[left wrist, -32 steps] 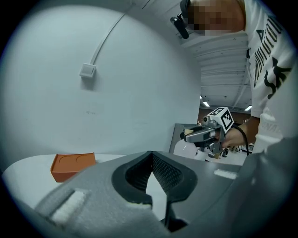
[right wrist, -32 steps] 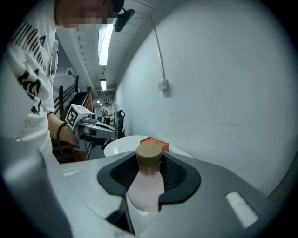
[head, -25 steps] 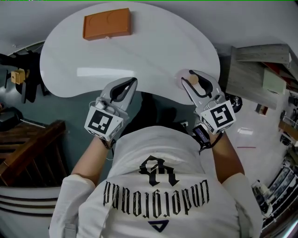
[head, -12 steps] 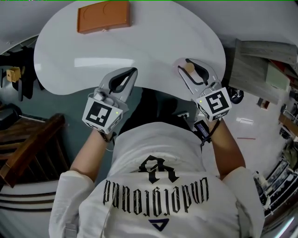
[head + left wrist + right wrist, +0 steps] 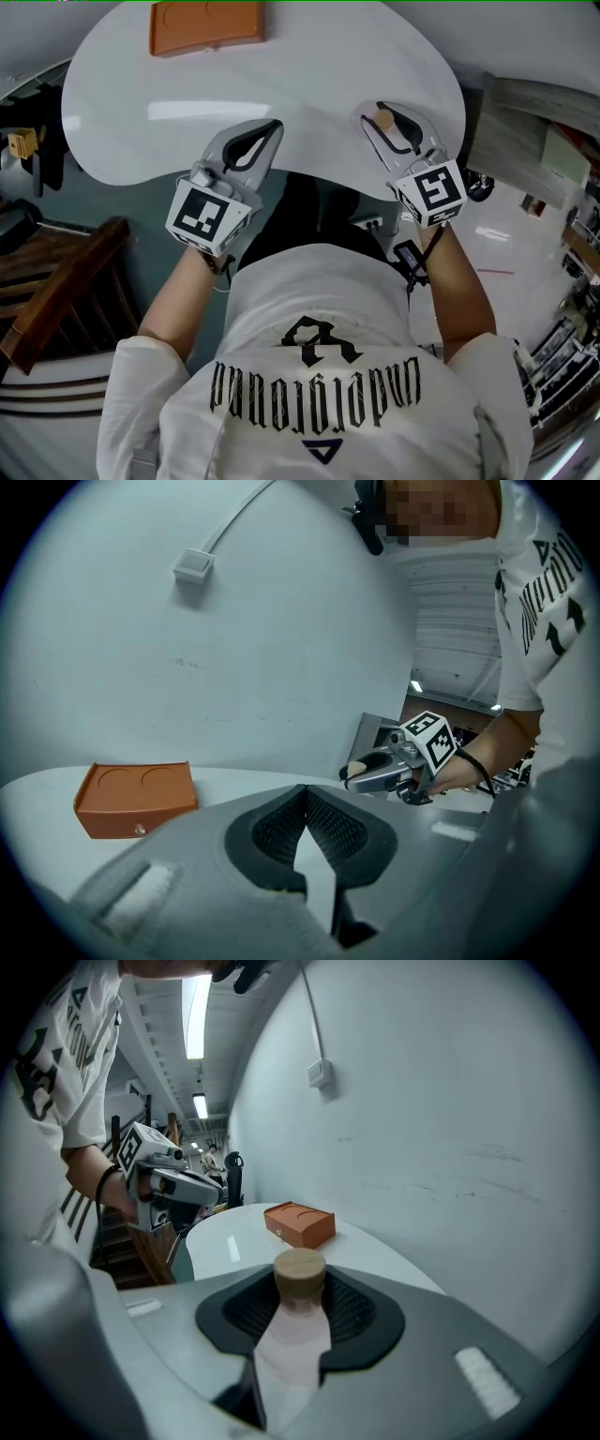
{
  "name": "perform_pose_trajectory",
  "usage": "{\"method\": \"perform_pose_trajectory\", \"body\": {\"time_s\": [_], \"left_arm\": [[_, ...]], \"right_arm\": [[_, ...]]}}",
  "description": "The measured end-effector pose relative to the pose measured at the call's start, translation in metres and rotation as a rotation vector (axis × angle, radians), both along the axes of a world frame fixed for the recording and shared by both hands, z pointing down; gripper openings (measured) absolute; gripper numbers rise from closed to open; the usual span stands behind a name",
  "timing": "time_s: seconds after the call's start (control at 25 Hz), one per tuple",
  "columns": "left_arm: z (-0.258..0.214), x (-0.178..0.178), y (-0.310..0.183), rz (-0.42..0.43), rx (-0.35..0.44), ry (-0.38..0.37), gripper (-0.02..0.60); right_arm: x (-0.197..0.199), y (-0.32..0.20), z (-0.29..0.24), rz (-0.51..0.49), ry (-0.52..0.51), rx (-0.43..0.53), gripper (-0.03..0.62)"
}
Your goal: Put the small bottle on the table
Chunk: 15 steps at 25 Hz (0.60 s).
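Observation:
The small bottle [image 5: 296, 1335], clear and pinkish with a round wooden cap [image 5: 382, 119], stands upright between the jaws of my right gripper [image 5: 375, 111], which is shut on it. The bottle hangs over the near right edge of the white table [image 5: 309, 66]; whether it touches the top is hidden. My left gripper [image 5: 273, 127] is shut with nothing in it, tips touching, over the near edge to the left. In the left gripper view the right gripper [image 5: 367, 772] shows at the right with the cap at its tip.
An orange box [image 5: 206, 24] lies at the table's far side, seen also as the orange box [image 5: 300, 1223] ahead of the bottle. A grey wall with a small socket [image 5: 192, 566] stands behind the table. Dark wooden steps [image 5: 56, 291] are at the left, and shelving [image 5: 530, 108] at the right.
Both grippers have moved forward and down over the table's near edge. The right one still holds the bottle. The left stays shut.

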<state>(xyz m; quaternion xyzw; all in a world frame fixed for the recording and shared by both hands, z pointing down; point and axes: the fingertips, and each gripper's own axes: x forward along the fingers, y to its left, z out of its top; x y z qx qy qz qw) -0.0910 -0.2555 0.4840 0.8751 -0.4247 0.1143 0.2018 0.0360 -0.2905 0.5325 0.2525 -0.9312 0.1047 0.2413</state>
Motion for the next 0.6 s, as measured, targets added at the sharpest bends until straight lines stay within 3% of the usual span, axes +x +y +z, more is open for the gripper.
{"method": "perform_pose_trajectory", "body": {"time_s": [0.6], "left_arm": [[0.029, 0.002, -0.015, 0.025, -0.039, -0.013, 0.008]], "right_arm": [[-0.003, -0.029, 0.056, -0.004, 0.065, -0.014, 0.133]]}}
